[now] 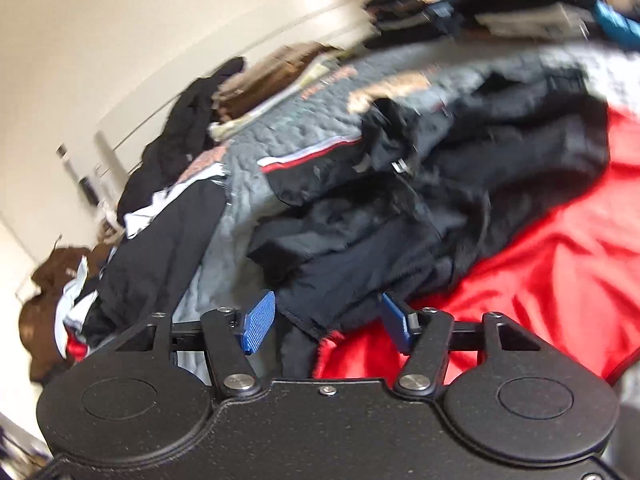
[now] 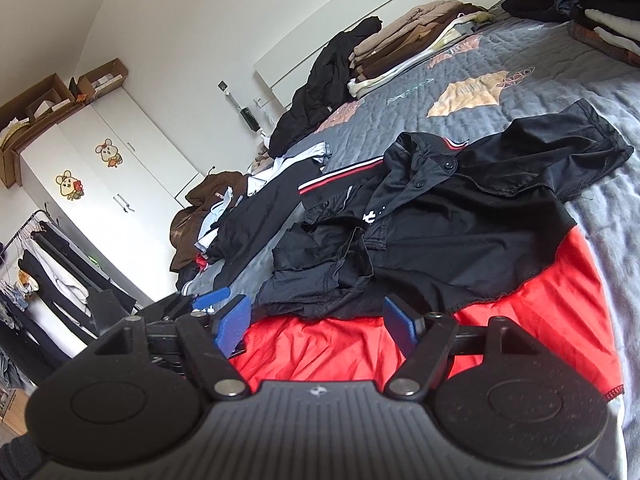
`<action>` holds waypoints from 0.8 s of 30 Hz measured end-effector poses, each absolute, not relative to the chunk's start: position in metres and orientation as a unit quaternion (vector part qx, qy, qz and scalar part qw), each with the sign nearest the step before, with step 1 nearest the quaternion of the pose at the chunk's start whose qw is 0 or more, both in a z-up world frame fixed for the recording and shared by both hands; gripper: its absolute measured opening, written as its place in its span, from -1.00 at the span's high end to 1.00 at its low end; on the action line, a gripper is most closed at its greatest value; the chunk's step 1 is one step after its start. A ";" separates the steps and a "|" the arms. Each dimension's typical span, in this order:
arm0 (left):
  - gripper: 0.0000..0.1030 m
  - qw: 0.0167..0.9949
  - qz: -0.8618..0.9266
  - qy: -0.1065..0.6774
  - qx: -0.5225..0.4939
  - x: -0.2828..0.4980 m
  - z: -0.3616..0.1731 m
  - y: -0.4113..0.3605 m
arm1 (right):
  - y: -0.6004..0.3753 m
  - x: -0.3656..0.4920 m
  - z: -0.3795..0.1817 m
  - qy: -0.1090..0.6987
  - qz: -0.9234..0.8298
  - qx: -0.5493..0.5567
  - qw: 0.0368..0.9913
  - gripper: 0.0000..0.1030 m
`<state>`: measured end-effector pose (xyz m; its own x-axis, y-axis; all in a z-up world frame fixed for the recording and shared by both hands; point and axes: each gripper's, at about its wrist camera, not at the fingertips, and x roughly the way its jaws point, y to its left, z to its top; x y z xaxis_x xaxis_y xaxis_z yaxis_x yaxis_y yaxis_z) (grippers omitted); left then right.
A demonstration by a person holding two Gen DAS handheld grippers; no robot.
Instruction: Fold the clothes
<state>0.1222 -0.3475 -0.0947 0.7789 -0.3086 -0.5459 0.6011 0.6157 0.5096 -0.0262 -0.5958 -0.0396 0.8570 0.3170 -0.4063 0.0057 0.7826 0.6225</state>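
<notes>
Left claw (image 1: 326, 322) open over black shirt (image 1: 400, 216) hem; right claw (image 2: 316, 326) open over red garment (image 2: 320, 344).

black shirt (image 2: 460, 216) of thin, slightly shiny cloth; red garment (image 2: 500, 320) smooth and satiny; bedspread (image 2: 460, 72) quilted matt grey; tongs pads (image 2: 230, 322) ribbed blue plastic.

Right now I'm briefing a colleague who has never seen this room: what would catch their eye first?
Probably the red garment spread on the grey quilt right in front of both tools, with a crumpled black polo shirt lying on its far part. Next, the stacks of folded clothes along the far edge of the bed, and the white wardrobe with cartoon stickers at left.
</notes>
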 end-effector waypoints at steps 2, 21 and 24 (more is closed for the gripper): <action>-0.13 0.859 -0.258 0.182 0.403 0.115 -0.109 -0.352 | -0.594 -0.024 -0.041 0.256 0.087 0.315 0.910 -0.41; 0.48 0.796 -0.361 0.200 0.443 0.077 -0.099 -0.334 | -0.593 -0.025 -0.044 0.266 0.088 0.318 0.906 -0.41; -0.44 0.836 -0.347 0.192 0.380 0.099 -0.078 -0.340 | -0.593 -0.025 -0.044 0.265 0.089 0.320 0.905 -0.41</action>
<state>0.0989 -0.3396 -0.0779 0.6858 -0.4330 -0.5849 0.7255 0.4709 0.5020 -0.0252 -0.5927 -0.0441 0.8434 0.3312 -0.4231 0.0081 0.7795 0.6264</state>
